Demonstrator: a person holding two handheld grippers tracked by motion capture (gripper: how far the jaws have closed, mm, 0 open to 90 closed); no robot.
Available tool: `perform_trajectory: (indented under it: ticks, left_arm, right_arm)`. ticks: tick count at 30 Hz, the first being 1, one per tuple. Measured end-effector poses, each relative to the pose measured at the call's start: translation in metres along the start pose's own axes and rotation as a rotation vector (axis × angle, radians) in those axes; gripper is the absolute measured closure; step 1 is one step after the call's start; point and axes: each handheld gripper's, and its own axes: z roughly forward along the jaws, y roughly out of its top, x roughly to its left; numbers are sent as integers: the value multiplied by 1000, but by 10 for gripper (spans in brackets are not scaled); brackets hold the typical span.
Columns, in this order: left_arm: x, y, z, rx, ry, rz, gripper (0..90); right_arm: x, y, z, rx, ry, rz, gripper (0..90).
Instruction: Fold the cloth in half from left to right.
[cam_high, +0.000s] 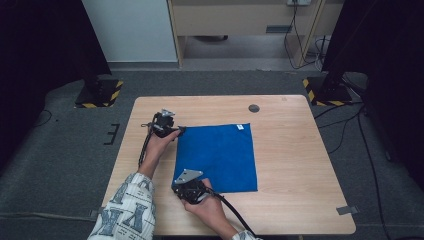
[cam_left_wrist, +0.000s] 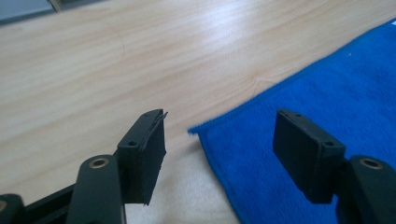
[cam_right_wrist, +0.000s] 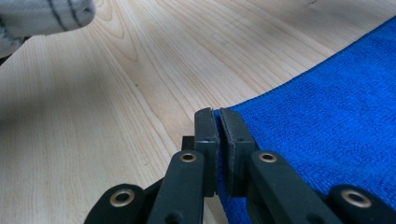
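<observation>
Blue cloth (cam_high: 216, 157), one, right gripper (cam_right_wrist: 218, 116) jaws pinching its corner, left gripper (cam_left_wrist: 219, 135) jaws spread

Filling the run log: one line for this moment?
left gripper: open, at far-left corner of cloth | right gripper: shut on cloth, near-left corner | cloth: flat on table

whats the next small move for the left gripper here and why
Probably ease the left gripper forward and down, then close it on the blue cloth's far-left corner. Its jaws stand open with that corner lying flat between them, unpinched. The right gripper is already shut on the near-left corner, so a second grip would likely let both hands lift or fold the cloth.
</observation>
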Motion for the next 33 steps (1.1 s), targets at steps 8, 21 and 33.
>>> perform_trajectory:
  ticks: [8, 21, 33]
  left_arm:
    - [13, -11, 16, 10, -1, -78, 360]
    - [9, -15, 27, 29, 7, -20, 511]
    - [6, -10, 16, 10, -89, 4, 893]
  right_arm:
    - [0, -1, -1, -6, 14, 17, 867]
    - [1, -5, -1, 1, 20, 17, 867]
    - [2, -6, -8, -5, 5, 7, 868]
